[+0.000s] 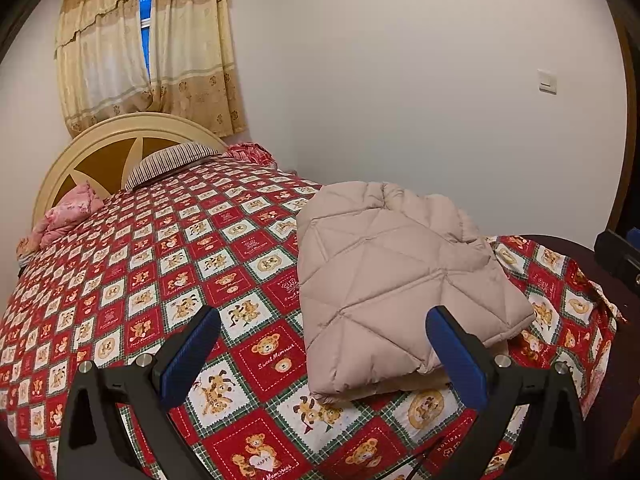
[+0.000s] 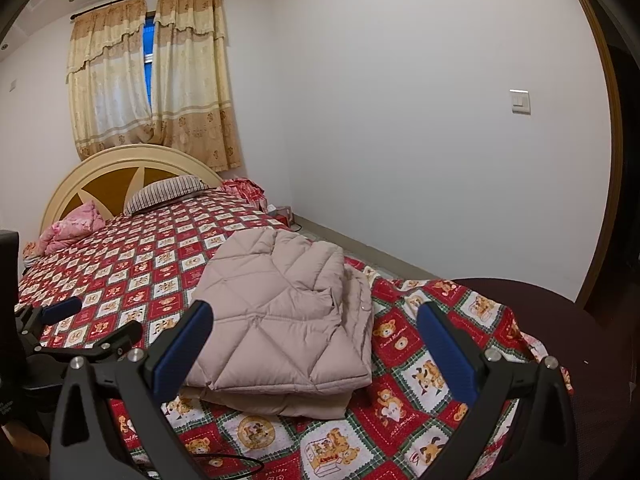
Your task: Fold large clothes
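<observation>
Both tongs, left tongs and right tongs, are hanging spread and empty. I am viewing the folded quilted jacket lying mid-frame on the bed; soft, puffy, probably light and slippery, so I am favouring its stacked lower edge.

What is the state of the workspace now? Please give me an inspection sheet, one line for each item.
Surface: bed with red bear-print cover, lying flat.
Job's things: beige quilted coat folded into a stack near the foot of the bed.
Clutter: striped pillow and pink bedding at the headboard.
Grippers: left gripper open, holding nothing; right gripper open, holding nothing; both are short of the coat.
Cables: a thin black cable on the cover below the right gripper.
Surroundings: closed curtains, a wall switch, white walls.
</observation>
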Available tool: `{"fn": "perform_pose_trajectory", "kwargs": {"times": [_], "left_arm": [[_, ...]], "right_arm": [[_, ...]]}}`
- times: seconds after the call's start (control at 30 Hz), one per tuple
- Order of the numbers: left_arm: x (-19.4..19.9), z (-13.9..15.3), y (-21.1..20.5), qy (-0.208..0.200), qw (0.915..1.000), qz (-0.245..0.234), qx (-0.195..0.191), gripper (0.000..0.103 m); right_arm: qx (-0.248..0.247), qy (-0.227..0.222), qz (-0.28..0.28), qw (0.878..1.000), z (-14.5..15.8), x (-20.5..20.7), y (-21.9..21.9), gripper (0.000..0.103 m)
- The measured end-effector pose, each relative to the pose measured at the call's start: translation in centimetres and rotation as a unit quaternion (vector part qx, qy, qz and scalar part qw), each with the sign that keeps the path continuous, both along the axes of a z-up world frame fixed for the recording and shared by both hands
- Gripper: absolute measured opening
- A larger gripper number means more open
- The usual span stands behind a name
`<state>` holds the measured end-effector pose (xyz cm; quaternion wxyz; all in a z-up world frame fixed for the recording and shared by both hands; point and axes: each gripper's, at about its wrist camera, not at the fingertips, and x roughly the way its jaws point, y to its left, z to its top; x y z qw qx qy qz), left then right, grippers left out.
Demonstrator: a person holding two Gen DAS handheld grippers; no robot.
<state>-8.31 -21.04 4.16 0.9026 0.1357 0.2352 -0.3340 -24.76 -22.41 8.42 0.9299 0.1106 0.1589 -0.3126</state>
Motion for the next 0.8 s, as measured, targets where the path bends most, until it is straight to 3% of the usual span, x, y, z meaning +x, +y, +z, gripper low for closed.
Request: {"fn": "perform_pose_trajectory", "kwargs": {"times": [0.4, 0.7, 0.8], "left_arm": [[-0.55, 0.82, 0.43, -0.036, 0.9992, -0.002, -0.014, 0.102], [-0.36, 0.56, -0.12, -0.028, 0.9996, 0.0, 0.002, 0.102], [-0.34, 0.59, 0.0, -0.021, 0.9997, -0.014, -0.008, 0.102]], "right_arm": [[0.002, -0.003, -0.006, 1.0, 0.1, -0.21, 0.16, 0.103], [0.003, 0.0, -0.006, 1.0, -0.01, -0.13, 0.04, 0.103], [0.004, 0.0, -0.005, 1.0, -0.03, -0.1, -0.06, 0.103]]}}
